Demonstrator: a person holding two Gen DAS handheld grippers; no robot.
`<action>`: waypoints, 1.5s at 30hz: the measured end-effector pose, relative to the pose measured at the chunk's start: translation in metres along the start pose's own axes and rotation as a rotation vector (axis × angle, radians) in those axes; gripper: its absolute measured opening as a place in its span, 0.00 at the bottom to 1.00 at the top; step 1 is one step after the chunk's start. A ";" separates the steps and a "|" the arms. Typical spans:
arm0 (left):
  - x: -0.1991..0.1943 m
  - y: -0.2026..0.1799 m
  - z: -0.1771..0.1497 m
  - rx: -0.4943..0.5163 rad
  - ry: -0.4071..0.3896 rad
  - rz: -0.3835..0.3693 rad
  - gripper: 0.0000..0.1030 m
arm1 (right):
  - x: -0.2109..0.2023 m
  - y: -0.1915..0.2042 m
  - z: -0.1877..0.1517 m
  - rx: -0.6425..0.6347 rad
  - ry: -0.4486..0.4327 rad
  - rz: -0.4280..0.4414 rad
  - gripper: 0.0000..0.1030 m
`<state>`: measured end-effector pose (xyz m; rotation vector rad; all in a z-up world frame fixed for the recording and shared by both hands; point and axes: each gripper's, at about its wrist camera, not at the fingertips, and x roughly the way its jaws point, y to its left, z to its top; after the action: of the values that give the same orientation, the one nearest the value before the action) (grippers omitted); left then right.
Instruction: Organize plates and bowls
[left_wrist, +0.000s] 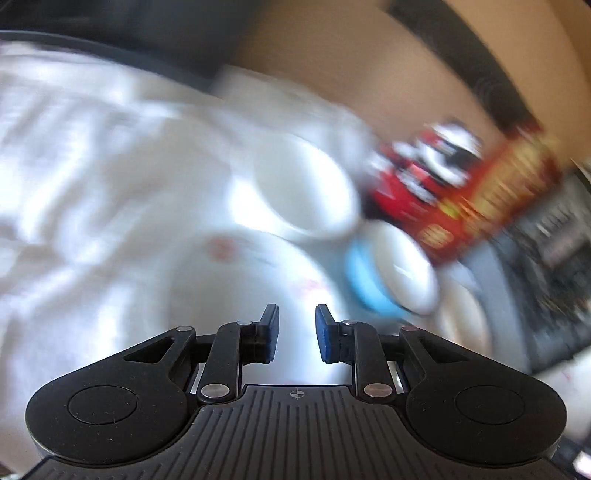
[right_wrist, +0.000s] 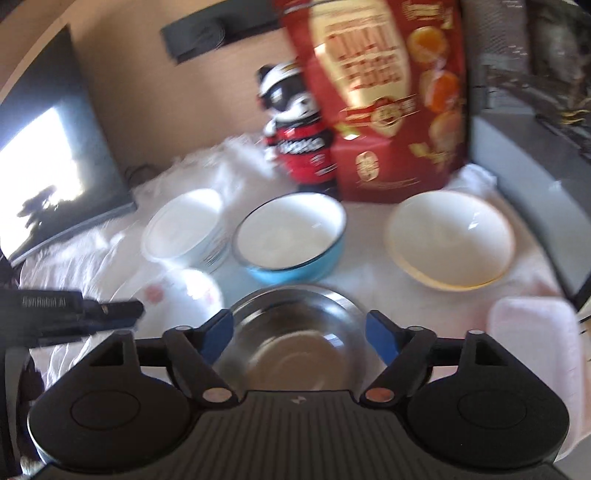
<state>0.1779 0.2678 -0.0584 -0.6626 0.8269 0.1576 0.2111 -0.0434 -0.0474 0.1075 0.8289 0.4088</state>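
Observation:
In the right wrist view a steel bowl (right_wrist: 295, 350) lies on the white cloth, framed by my right gripper (right_wrist: 299, 332), whose blue-padded jaws stand wide open on either side of its rim. Beyond it are a blue bowl (right_wrist: 291, 236), a white lined bowl (right_wrist: 184, 229), a cream bowl (right_wrist: 448, 240) and a white plate with red marks (right_wrist: 177, 295). My left gripper (right_wrist: 122, 310) reaches in over that plate from the left. In the blurred left wrist view the left gripper (left_wrist: 297, 332) shows a narrow empty gap above the plate (left_wrist: 221, 288), with the white bowl (left_wrist: 303, 192) and blue bowl (left_wrist: 388, 273) ahead.
A tall red snack bag (right_wrist: 388, 92) and a black-and-red toy figure (right_wrist: 295, 140) stand behind the bowls. A pink rectangular container (right_wrist: 535, 332) lies at the right. A dark screen (right_wrist: 55, 166) leans at the left, and a grey ledge (right_wrist: 517, 147) borders the right.

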 end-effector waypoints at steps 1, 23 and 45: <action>-0.001 0.012 0.005 -0.016 -0.008 0.038 0.23 | 0.002 0.009 -0.003 0.003 0.001 -0.001 0.83; 0.048 0.075 -0.011 -0.099 0.189 0.012 0.23 | 0.133 0.111 0.035 -0.276 0.299 0.070 0.66; 0.031 0.085 0.001 -0.205 0.142 0.112 0.19 | 0.192 0.135 0.021 -0.351 0.442 0.152 0.68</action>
<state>0.1674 0.3318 -0.1221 -0.8276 0.9931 0.3025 0.3005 0.1571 -0.1322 -0.2568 1.1730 0.7316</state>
